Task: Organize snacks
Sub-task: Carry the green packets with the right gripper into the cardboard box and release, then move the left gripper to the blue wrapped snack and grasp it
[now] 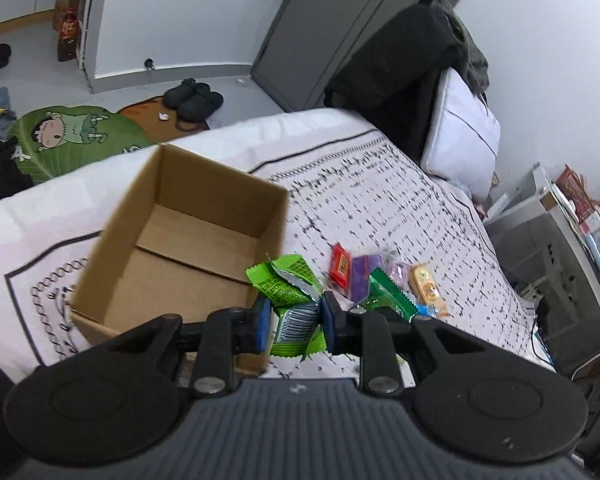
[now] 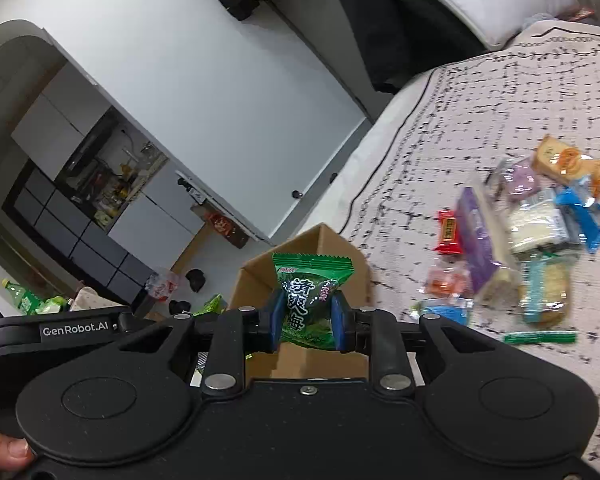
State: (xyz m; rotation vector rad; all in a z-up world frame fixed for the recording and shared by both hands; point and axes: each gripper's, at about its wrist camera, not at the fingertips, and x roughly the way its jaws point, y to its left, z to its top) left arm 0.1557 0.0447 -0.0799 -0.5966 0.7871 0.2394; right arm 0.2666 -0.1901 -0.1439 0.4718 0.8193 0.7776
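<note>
Snacks: loose pile (image 2: 520, 248) of glossy crinkled wrappers on my patterned bedspread (image 1: 400, 200).
Box (image 1: 188, 240): plain brown cardboard, open-topped.
Left gripper (image 1: 294, 320): clamped on lime-green packet (image 1: 288, 284).
Right gripper (image 2: 308, 320): pinching dark-green sachet (image 2: 308, 292) above box.

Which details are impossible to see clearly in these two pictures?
- Left wrist view: the snack pile is motion-blurred, labels unreadable; the left gripper hides its near edge.
- Right wrist view: the cardboard box interior is hidden behind the dark green packet and right gripper.
- Right wrist view: loose snacks are blurred.
</note>
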